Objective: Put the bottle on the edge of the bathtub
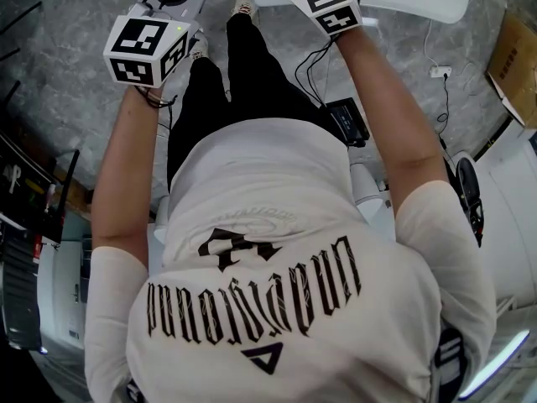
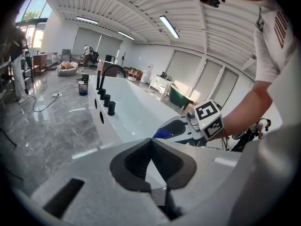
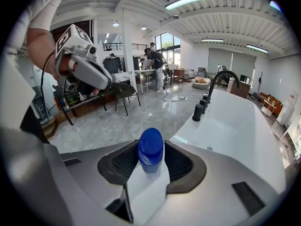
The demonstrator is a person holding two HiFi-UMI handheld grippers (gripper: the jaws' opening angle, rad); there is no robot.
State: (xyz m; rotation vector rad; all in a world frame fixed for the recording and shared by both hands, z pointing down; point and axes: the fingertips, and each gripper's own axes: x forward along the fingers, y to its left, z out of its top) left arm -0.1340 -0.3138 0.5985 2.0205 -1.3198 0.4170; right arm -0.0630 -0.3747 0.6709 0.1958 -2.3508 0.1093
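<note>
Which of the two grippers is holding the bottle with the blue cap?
The right gripper: its jaws are closed on the bottle, while the left gripper has its jaws together with nothing between them.

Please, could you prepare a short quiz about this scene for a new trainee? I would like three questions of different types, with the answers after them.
1. True or false: the left gripper holds the bottle.
2. Which colour is the bottle's cap? A red, B blue, C green.
3. Fill in: the black tap stands on the rim of the ____.

Key
1. False. The right gripper holds it, and the left jaws are shut on nothing.
2. B.
3. bathtub.
</note>
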